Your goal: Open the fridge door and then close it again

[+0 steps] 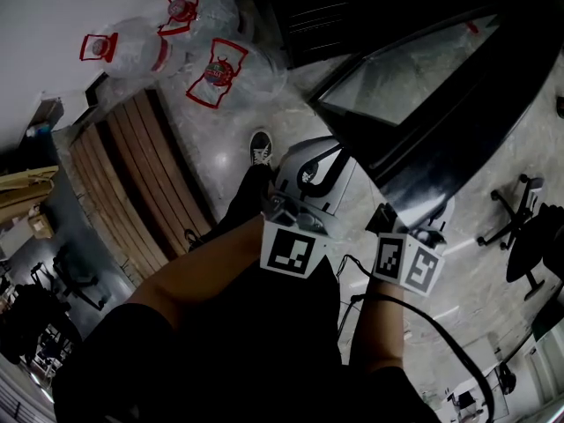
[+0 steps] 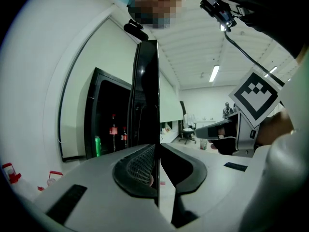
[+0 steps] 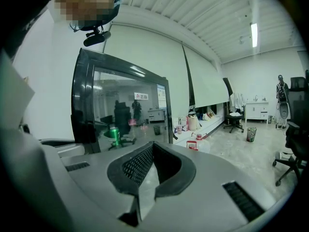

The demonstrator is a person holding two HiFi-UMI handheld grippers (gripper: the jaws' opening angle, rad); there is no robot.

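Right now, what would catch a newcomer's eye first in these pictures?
The black-framed glass fridge door stands swung open at the head view's upper right, with the left gripper closing its jaws on the door's edge. The dark fridge interior shows a green can, and three clear plastic jugs with red handles sit on the floor, upper left.

Fridge door (image 1: 423, 86) stands ahead (floor (image 1: 211, 148) beside bench (image 1: 123, 174) free).

The left claw (image 2: 157, 151) clamps the fridge door (image 2: 145, 95) edge-on; bottles (image 2: 113, 129) and a green can (image 2: 97, 145) stand inside.
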